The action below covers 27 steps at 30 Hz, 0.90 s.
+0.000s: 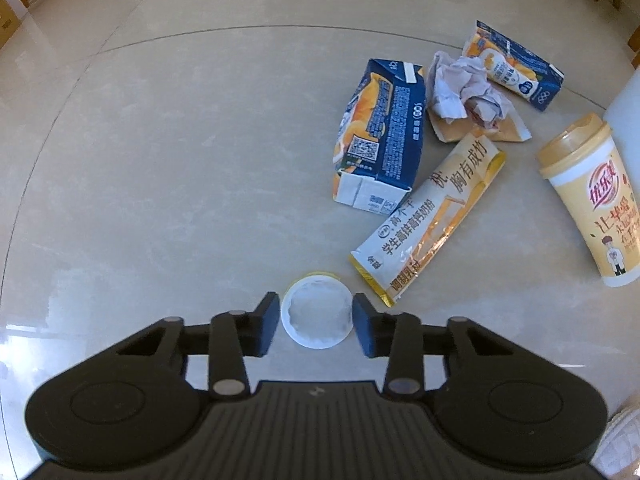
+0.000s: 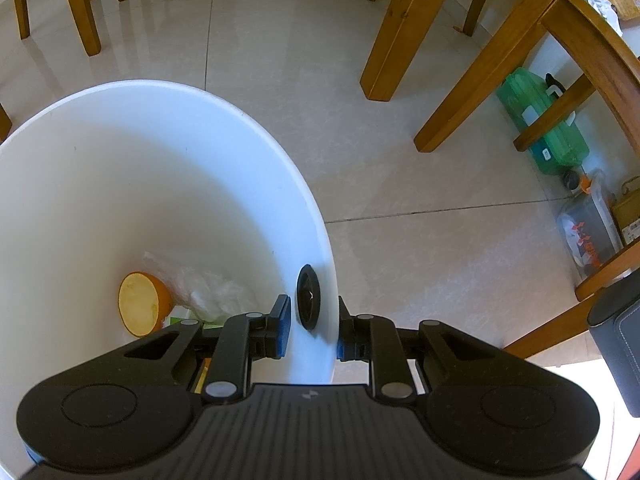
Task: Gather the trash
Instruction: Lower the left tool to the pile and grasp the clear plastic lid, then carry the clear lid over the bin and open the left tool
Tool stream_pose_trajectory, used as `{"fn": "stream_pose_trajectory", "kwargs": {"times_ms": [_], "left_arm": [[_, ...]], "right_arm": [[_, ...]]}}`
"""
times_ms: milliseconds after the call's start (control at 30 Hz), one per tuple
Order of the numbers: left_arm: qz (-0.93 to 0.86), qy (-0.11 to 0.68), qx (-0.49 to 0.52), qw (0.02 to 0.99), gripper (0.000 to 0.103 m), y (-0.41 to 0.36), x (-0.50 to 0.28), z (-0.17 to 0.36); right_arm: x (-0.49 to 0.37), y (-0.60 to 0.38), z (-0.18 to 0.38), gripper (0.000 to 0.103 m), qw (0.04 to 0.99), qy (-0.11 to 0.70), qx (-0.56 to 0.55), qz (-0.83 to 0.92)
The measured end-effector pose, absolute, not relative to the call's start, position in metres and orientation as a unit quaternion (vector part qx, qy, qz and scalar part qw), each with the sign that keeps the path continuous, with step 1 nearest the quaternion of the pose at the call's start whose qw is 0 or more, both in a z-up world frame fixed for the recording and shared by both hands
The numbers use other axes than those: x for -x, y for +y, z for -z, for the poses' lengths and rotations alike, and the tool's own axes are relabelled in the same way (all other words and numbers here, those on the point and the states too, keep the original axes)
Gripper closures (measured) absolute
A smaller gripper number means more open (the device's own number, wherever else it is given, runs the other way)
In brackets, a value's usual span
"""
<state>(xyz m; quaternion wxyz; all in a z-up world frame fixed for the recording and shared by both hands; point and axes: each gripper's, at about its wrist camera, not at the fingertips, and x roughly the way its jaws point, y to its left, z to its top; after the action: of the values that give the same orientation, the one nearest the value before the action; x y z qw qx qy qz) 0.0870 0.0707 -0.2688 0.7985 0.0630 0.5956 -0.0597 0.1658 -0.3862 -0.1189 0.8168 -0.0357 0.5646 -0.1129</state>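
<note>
Glossy beige floor tiles (image 1: 160,160) carry the scattered litter, and wooden chair and table legs (image 2: 396,28) stand on the same tiling in the right wrist view. The left gripper (image 1: 316,318) is lowered over a small white plastic cup (image 1: 317,317) lying on the floor, mouth facing the camera; its jaws stand either side of the rim, touching or nearly touching it, and whether they are pressing cannot be told. Just beside the cup lies a long white-and-yellow sachet (image 1: 430,220). Beyond it sit a crushed blue carton (image 1: 380,132), a crumpled paper wad (image 1: 464,88), a second blue carton (image 1: 516,66) and a tipped beige milk-tea cup (image 1: 588,200). The right gripper (image 2: 310,326) is clamped on the rim wall of a white bucket (image 2: 120,152), one finger inside and one outside, next to a black handle mount (image 2: 308,298). At the bottom of the bucket lie a halved orange (image 2: 140,304), cut face up, and clear plastic wrap (image 2: 208,292). A green container (image 2: 544,124) rests under the table.
</note>
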Motion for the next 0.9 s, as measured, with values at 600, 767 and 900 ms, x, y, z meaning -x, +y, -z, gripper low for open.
{"fn": "stream_pose_trajectory", "kwargs": {"times_ms": [600,767,900], "left_arm": [[0.136,0.605,-0.098,0.779,0.069,0.055,-0.095,0.219],[0.214,0.605,-0.114,0.759,0.069,0.034,-0.102,0.182],[0.264,0.595,-0.107,0.752,0.069,0.010,-0.108,0.144]], "right_arm": [[-0.166,-0.388,0.119,0.078,0.817,0.565,0.029,0.112],[-0.166,-0.388,0.119,0.078,0.817,0.565,0.028,0.113],[-0.166,-0.387,0.119,0.078,0.817,0.566,0.028,0.113]]}}
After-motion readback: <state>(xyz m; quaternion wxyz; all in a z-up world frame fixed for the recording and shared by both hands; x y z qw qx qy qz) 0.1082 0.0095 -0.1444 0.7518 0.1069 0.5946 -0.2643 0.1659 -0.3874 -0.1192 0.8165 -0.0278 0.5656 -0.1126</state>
